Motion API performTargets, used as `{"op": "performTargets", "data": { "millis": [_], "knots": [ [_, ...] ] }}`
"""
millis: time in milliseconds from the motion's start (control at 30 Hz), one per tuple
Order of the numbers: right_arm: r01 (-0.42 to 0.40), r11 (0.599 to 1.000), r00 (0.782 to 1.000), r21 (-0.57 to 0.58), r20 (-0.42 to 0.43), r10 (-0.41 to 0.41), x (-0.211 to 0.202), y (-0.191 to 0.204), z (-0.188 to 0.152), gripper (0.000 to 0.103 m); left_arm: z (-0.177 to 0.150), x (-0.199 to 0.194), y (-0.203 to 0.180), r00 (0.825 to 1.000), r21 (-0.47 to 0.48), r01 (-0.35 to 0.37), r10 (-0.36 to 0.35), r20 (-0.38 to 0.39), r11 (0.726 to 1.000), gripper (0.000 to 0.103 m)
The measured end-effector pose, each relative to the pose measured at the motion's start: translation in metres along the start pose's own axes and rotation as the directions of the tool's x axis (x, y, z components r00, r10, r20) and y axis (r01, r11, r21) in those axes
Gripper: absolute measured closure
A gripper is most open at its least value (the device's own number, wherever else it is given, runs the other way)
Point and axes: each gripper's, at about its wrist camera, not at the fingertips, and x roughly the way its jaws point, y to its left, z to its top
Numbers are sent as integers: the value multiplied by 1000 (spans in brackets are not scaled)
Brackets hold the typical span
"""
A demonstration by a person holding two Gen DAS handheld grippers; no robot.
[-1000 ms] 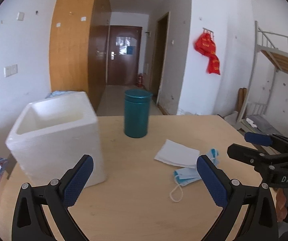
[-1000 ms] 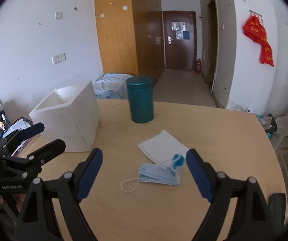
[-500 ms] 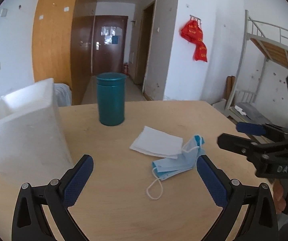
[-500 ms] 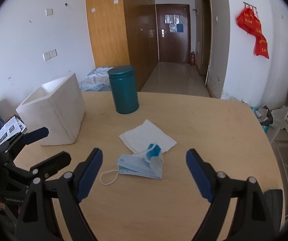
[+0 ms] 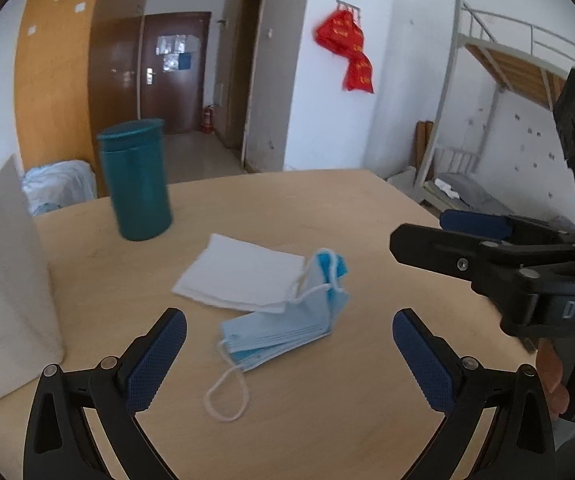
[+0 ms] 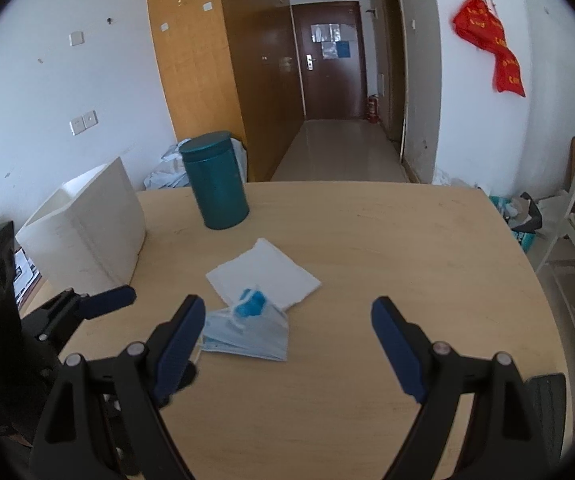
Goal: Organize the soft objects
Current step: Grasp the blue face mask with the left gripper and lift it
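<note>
The blue face mask (image 5: 287, 326) lies folded on the wooden table (image 5: 327, 420), one ear loop trailing toward you, its far edge resting on the white folded cloth (image 5: 243, 276) just behind it. Your left gripper (image 5: 289, 354) hangs over the mask with jaws spread wide, gripping nothing — your right gripper (image 6: 287, 344) likewise, empty and wide apart. Farther back stand a teal canister (image 6: 215, 180) and, to its left, a white foam box (image 6: 87, 232).
</note>
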Motion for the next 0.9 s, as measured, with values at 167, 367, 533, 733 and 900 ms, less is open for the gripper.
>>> {"op": "performTargets", "data": {
  "millis": [167,367,533,733,900],
  "knots": [
    [-3,1000,1000,26,7,3,-1,-16,-1,15,4,27,-11,999,9,-9,9,-33,1000,0],
    [2,999,1000,47,-1,-2,6,-27,2,15,6,49,-17,998,-10,-23,23,-66,1000,6],
    [8,998,1000,62,-18,-7,16,-34,7,15,6,56,-19,997,-10,-35,34,-73,999,21],
    [0,998,1000,66,-29,2,22,-37,9,15,3,64,-17,994,-13,-40,38,-100,999,52],
    [0,998,999,70,-38,3,27,-38,10,15,4,63,-14,996,-21,-37,35,-86,999,66]
  ]
}}
